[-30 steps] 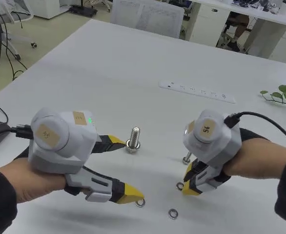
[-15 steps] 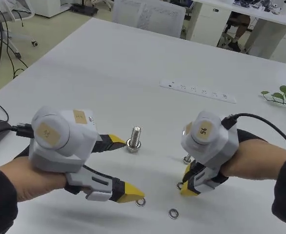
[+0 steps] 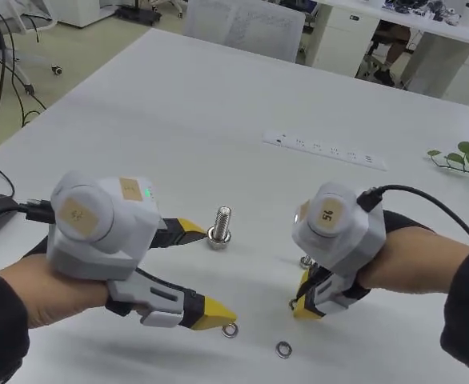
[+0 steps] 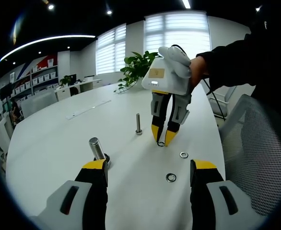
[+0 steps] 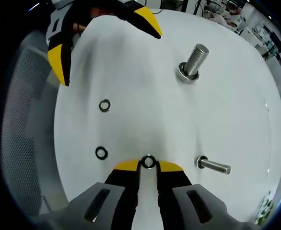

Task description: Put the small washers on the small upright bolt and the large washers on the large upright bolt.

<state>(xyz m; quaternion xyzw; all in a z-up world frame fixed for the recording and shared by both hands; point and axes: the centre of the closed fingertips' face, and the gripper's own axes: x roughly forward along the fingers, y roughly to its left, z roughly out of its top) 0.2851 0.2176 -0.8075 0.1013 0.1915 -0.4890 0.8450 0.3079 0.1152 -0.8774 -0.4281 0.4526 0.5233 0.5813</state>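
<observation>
Head view: on the smooth white tabletop (image 3: 218, 120), the left gripper (image 3: 209, 272) holds its yellow-tipped jaws spread wide; the thick, threaded steel large bolt (image 3: 220, 226) stands upright just beside the farther tip. Two flat steel ring washers (image 3: 230, 329) (image 3: 283, 349) lie loose near the nearer tip.

Left gripper view: the slim small bolt (image 4: 138, 124) stands upright beside the downward-pointing right gripper (image 4: 162, 140).

Right gripper view: its jaws stand narrow, pinching a round metal washer (image 5: 148, 162) between the yellow tips, near the small bolt.
</observation>
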